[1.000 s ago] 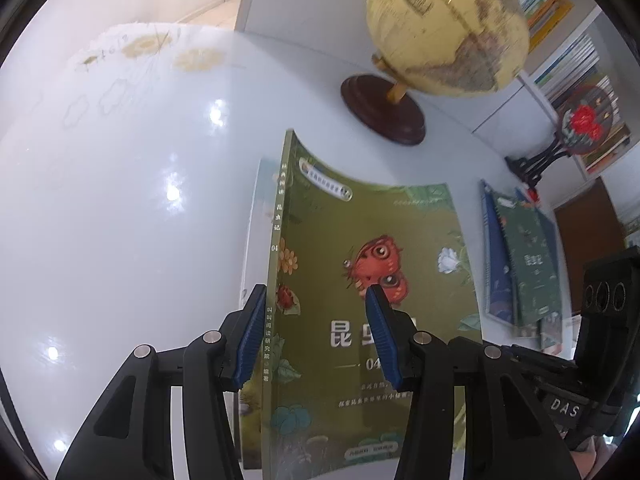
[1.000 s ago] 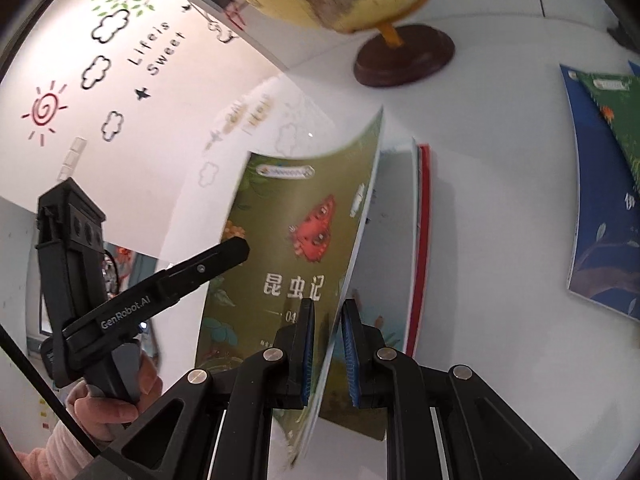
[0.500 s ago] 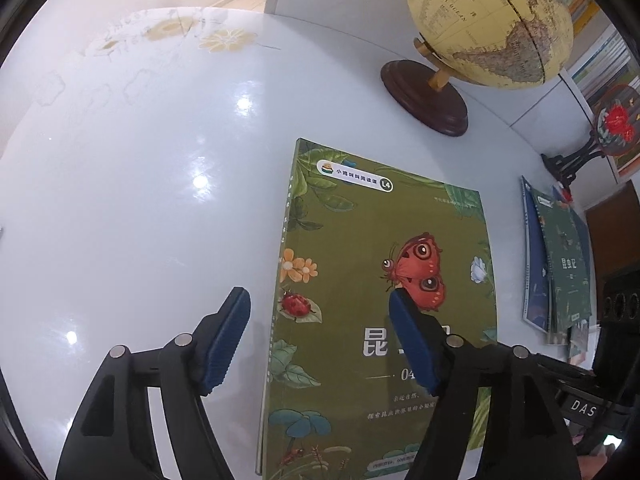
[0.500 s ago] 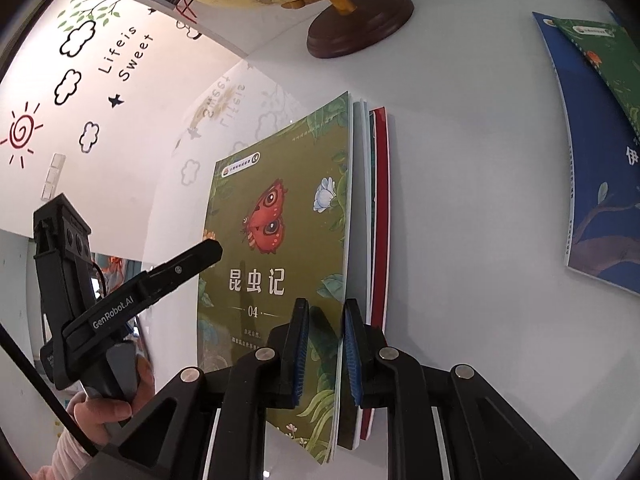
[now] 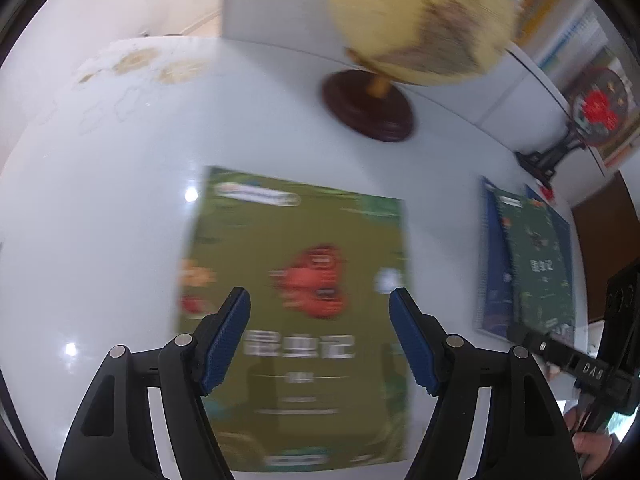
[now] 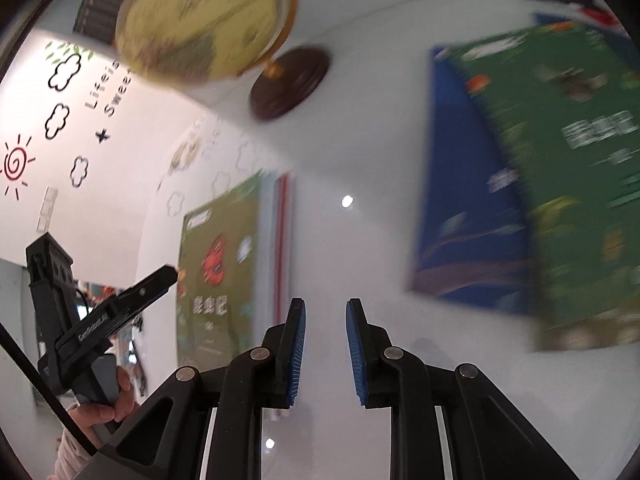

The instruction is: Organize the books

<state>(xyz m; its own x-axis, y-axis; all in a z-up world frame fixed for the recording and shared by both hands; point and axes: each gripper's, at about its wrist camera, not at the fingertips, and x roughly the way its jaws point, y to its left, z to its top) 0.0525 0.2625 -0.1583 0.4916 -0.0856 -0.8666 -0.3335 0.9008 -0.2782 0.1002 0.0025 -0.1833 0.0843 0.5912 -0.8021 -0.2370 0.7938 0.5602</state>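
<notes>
An olive-green book with a red butterfly (image 5: 288, 232) lies flat on the white table (image 5: 100, 220). My left gripper (image 5: 318, 294) hovers over its lower half, open and holding nothing. In the right wrist view the same book (image 6: 220, 272) tops a small pile with a red-edged book (image 6: 283, 232) under it. My right gripper (image 6: 326, 304) is over bare table to the right of that pile. Its jaws are opening and nothing is between them. Further right a dark green book (image 6: 560, 160) lies on a blue book (image 6: 460, 208).
A yellow globe (image 5: 420, 20) on a dark round base (image 5: 368, 108) stands behind the books. A red fan ornament on a black stand (image 5: 596, 108) sits at the back right, with bookshelves behind it. A hand (image 6: 116, 400) holds the left gripper's handle.
The olive book went from upright between both grippers to flat on the pile. The left jaws opened wide. The right gripper let go of the book's edge and moved right.
</notes>
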